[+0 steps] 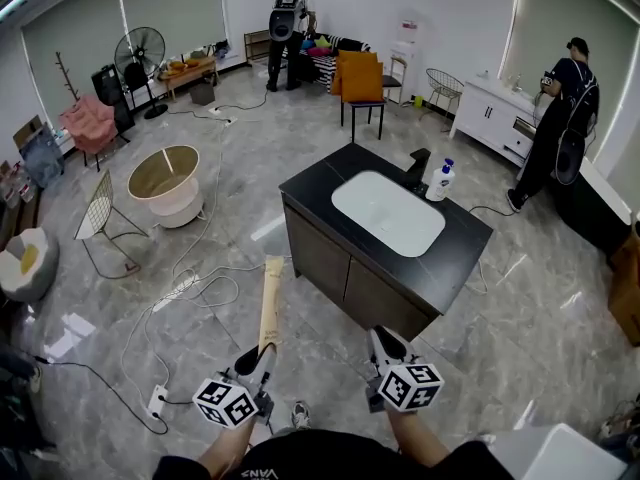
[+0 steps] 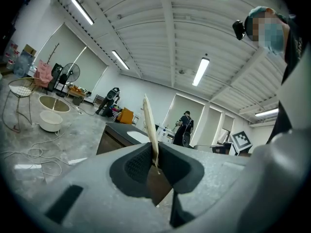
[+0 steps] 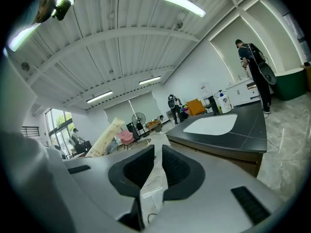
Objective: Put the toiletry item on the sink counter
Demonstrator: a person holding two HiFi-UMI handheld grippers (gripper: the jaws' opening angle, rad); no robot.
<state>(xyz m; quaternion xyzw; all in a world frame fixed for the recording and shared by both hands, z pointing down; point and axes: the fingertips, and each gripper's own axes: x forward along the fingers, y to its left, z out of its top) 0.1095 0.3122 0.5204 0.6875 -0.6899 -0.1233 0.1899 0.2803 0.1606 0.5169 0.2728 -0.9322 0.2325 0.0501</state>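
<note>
A long, flat beige toiletry box [image 1: 270, 303] sticks forward and up from my left gripper [image 1: 262, 366], which is shut on its lower end. In the left gripper view the box [image 2: 149, 123] is pinched edge-on between the pads of that gripper [image 2: 155, 160]. My right gripper [image 1: 386, 346] hangs beside it, jaws almost together with nothing between them [image 3: 158, 164]. The black sink counter [image 1: 455, 260] with its white basin [image 1: 388, 211] stands ahead, beyond both grippers. A white pump bottle [image 1: 440, 181] and a dark tap [image 1: 418, 166] stand at its far edge. The box [image 3: 104, 137] also shows in the right gripper view.
Cables [image 1: 190, 293] trail over the grey floor on the left, near a round cream tub [image 1: 165, 183] and a wire chair [image 1: 100, 218]. An orange chair [image 1: 362, 83] stands behind the counter. One person stands at a white cabinet [image 1: 490, 118] on the right; another is at the back.
</note>
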